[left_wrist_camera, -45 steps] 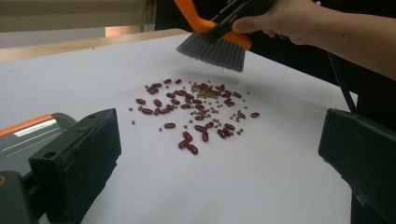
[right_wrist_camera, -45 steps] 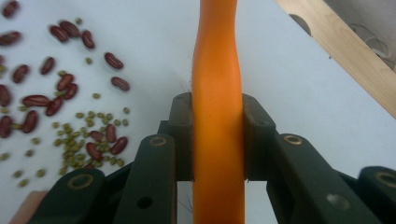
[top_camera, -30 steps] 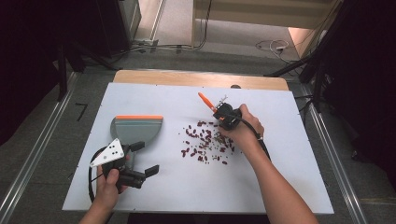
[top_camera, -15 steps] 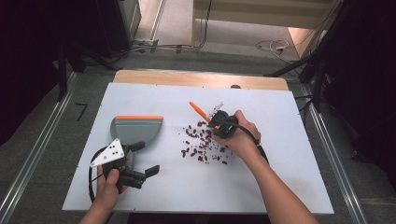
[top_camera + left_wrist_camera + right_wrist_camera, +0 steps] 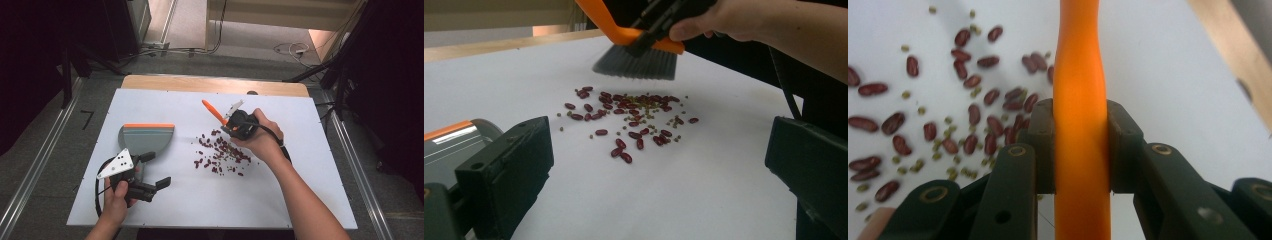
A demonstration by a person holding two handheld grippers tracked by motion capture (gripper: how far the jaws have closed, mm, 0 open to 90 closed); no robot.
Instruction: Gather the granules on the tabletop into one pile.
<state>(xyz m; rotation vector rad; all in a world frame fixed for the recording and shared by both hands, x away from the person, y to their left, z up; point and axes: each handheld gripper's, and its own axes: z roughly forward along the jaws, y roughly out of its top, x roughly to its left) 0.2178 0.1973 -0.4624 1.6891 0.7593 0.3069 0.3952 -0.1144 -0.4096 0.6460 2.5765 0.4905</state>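
On the white tabletop (image 5: 300, 200), the left gripper (image 5: 152, 186) rests with its jaws apart, just near the grey plastic dustpan with orange edge (image 5: 146, 138). Dark red beans mixed with small green ones (image 5: 220, 155) lie scattered in the middle. The right gripper (image 5: 235, 125) has its jaws clamped on the orange-handled brush with grey bristles (image 5: 636, 57), held just above the beans.

Scattered dark red beans (image 5: 220, 152) block the white table's (image 5: 300, 200) middle. A grey, orange-edged dustpan (image 5: 146, 137) stands left of them. Bare table lies open between them and along the near edge.
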